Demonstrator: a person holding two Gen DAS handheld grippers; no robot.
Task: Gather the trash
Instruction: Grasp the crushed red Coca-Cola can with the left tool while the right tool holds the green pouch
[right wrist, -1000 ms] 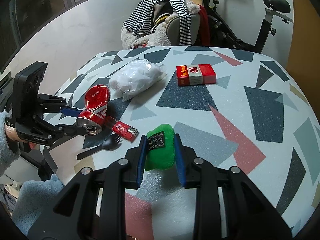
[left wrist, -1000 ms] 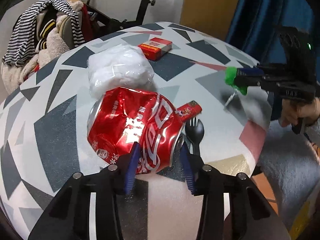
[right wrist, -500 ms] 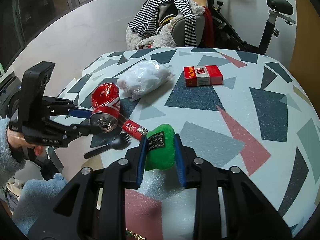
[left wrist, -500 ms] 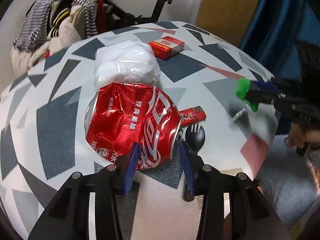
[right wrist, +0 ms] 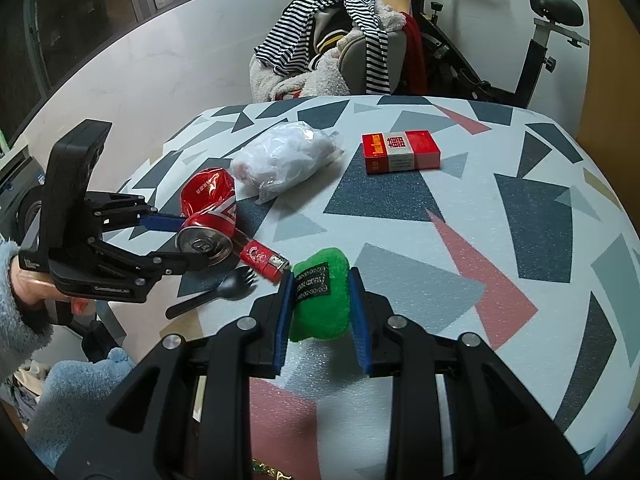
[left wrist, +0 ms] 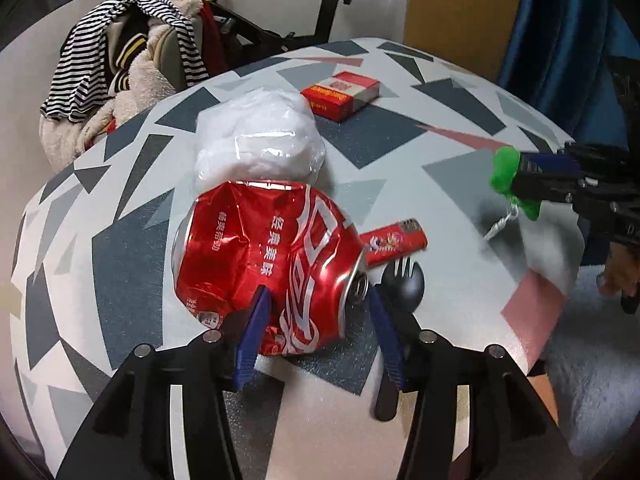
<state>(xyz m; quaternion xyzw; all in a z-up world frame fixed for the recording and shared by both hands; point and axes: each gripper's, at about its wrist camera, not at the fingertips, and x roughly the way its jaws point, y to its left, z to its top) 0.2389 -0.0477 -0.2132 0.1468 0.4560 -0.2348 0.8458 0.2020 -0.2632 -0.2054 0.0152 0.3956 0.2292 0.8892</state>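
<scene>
Left claw (left wrist: 316,316) opening around the crushed can (left wrist: 268,260) at frame centre, right claw (right wrist: 320,312) clamped on a green pouch (right wrist: 320,300) (bag, carton, lighter, spork uncollected).

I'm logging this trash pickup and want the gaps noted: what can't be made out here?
- Left wrist view: the crushed red soda can hides part of the black plastic spork and the red lighter.
- Right wrist view: the right tool covers the green plush pouch's sides; its label is too small to read.
</scene>
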